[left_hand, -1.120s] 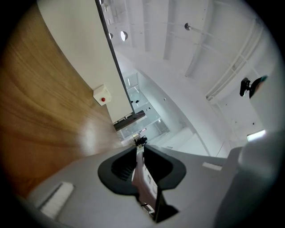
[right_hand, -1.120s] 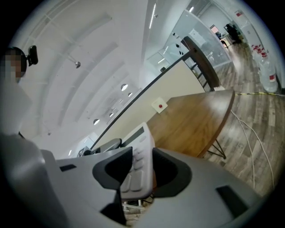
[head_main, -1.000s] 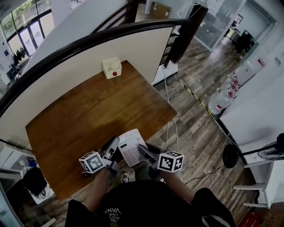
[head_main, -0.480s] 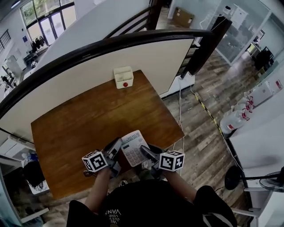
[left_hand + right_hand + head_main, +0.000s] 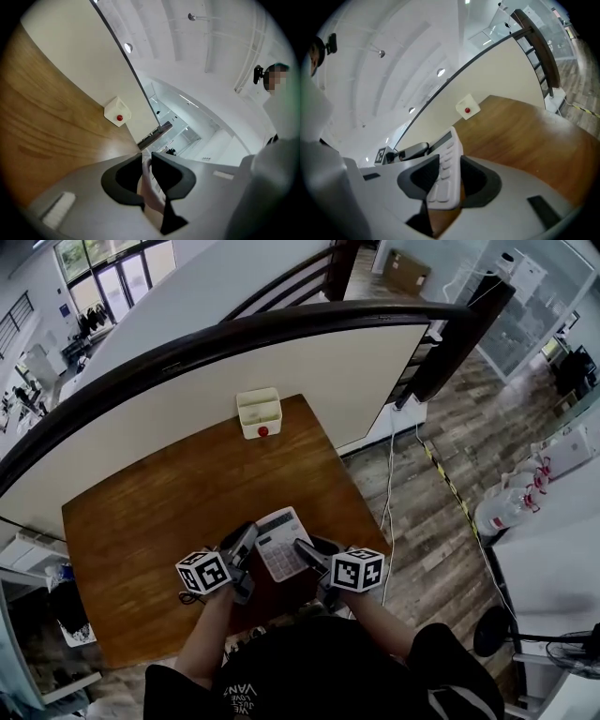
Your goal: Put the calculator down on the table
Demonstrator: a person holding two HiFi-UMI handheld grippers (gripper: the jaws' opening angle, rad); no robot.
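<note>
A white calculator (image 5: 279,542) with grey keys hangs over the near right part of the brown wooden table (image 5: 150,512), held from both sides. My left gripper (image 5: 249,542) is shut on its left edge, and the thin edge of the calculator (image 5: 149,187) shows pinched between the dark pads. From the other side my right gripper (image 5: 302,551) is shut on its right edge, where the calculator (image 5: 446,176) stands on its side between the pads, keys facing left. Both marker cubes sit near the table's front edge.
A small white box with a red button (image 5: 259,414) stands at the table's far edge against the cream partition wall (image 5: 309,362). To the right of the table, cables run over the wood floor (image 5: 441,512). The box with the red button (image 5: 467,107) also shows ahead of the right gripper.
Both grippers have carried the calculator forward from beyond the table's near edge to over the tabletop. The grip on it has not changed.
</note>
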